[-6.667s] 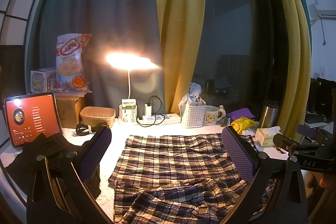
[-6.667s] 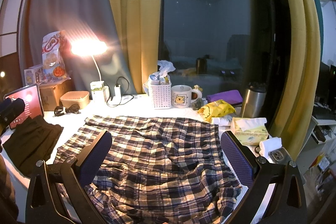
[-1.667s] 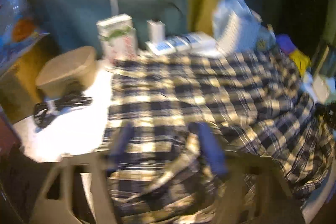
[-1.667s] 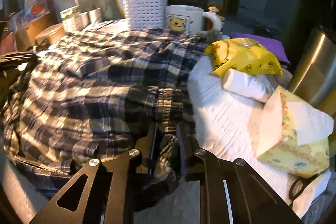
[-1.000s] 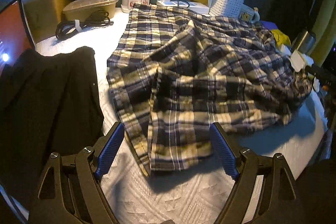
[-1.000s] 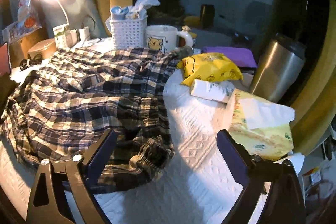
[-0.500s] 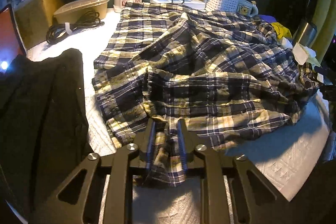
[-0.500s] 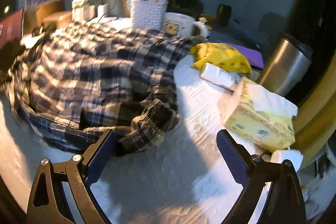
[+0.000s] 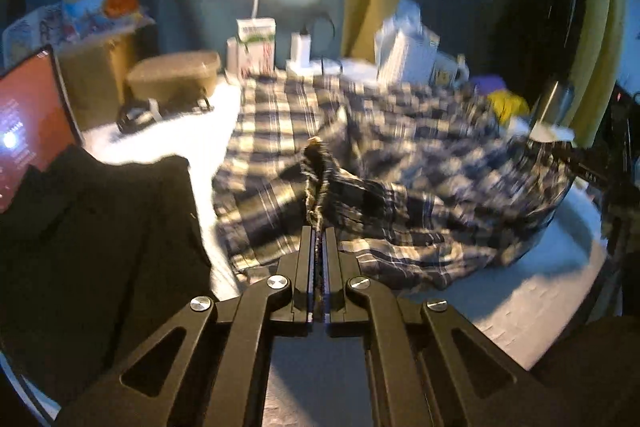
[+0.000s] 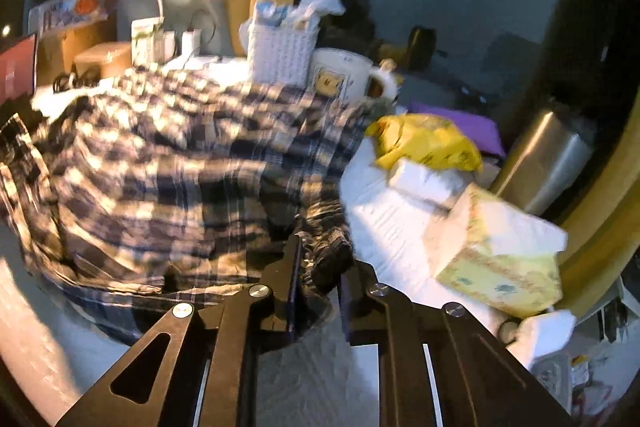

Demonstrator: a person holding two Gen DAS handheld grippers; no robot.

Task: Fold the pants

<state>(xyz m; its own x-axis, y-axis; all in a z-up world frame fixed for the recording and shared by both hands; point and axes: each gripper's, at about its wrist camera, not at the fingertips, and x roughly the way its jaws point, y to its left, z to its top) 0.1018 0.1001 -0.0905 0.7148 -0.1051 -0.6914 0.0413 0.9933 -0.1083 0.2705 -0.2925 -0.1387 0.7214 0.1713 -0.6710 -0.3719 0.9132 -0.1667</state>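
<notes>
Since the earlier frames both claws have closed onto the plaid pants (image 9: 400, 155), which lay flat and are now bunched and rumpled. The left claw (image 9: 319, 239) is pinched tight on a hem edge, and a ridge of cloth stands up just beyond its tips at the middle of the left view. The right claw (image 10: 316, 267) has just been closing; its jaws stand narrow with a gathered, elastic-looking fold of the pants (image 10: 168, 163) between them, low in the middle of the right view. The pants are navy, cream and yellow check, blurred, spread across the white counter (image 9: 540, 287) from centre to right in the left view. A black garment (image 9: 92, 227) lies at lower left. A tissue box (image 10: 500, 259) sits at the right of the right view.
</notes>
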